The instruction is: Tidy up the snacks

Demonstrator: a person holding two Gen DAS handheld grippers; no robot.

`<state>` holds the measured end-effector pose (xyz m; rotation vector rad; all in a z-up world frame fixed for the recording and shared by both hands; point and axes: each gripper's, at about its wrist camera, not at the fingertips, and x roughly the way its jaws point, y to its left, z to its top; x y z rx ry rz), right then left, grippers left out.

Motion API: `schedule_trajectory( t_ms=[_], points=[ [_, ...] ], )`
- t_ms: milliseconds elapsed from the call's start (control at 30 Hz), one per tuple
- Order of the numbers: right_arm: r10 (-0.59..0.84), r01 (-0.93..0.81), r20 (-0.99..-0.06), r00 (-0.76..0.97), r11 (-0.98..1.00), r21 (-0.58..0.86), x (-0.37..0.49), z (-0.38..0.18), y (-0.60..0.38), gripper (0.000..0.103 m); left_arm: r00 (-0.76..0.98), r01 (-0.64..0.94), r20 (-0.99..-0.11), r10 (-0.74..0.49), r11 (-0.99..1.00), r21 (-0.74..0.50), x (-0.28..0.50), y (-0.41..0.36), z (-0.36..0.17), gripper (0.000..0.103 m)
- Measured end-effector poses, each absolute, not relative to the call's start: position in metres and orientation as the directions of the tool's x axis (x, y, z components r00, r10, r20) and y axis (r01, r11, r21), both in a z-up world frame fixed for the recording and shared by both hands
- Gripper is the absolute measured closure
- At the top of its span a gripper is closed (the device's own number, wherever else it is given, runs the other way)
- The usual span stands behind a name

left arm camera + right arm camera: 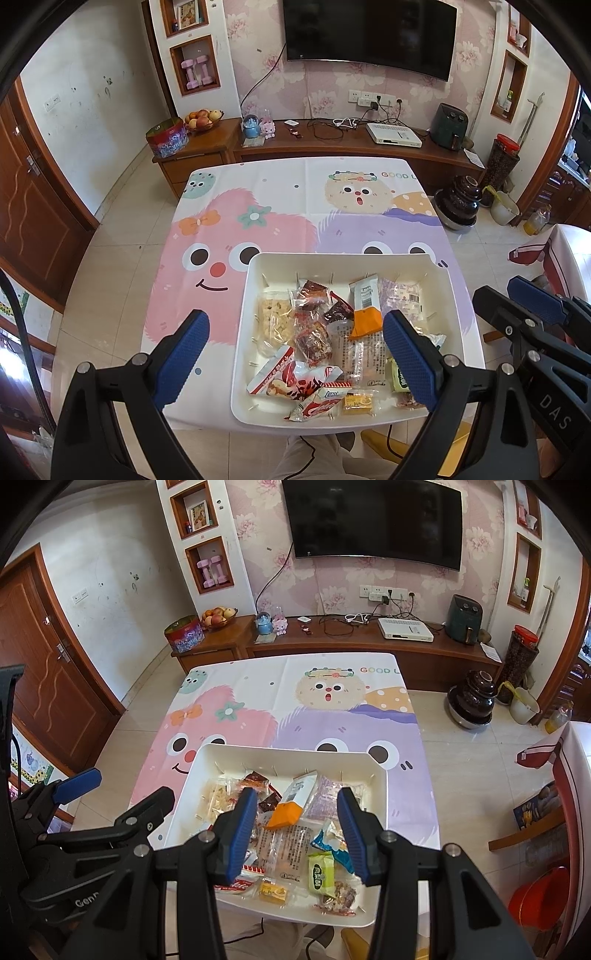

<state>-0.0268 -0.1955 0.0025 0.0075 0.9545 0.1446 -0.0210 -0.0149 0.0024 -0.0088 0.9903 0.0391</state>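
At the desk's near right corner, a white rectangular plastic tray (pixel 448 291) holds crinkly wrapped snacks (pixel 314 339); cartoon-printed cloth (pixel 258 206) lies bare beyond it; left tool (pixel 295 354) gapes wide above the tray's left half; right tool (pixel 297 830) wide over snacks, gripping nothing; tiled floor (pixel 472 775) around.

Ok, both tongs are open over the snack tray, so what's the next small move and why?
Probably lower the right tongs onto the orange packet. It lies on top of the pile in the tray, roughly between the open jaws, so it looks easiest to lift out. The left tongs are open too, holding nothing.
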Motion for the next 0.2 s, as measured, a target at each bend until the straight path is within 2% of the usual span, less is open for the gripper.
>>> schedule_trajectory(
  t_ms=[200],
  points=[
    [0.127,-0.119,-0.814,0.567,0.99,0.071,-0.0253,0.0018,-0.193,0.057,0.548,-0.038,-0.836,0.03,0.999,0.011,-0.0204,-0.0142,0.0032,0.009]
  ],
)
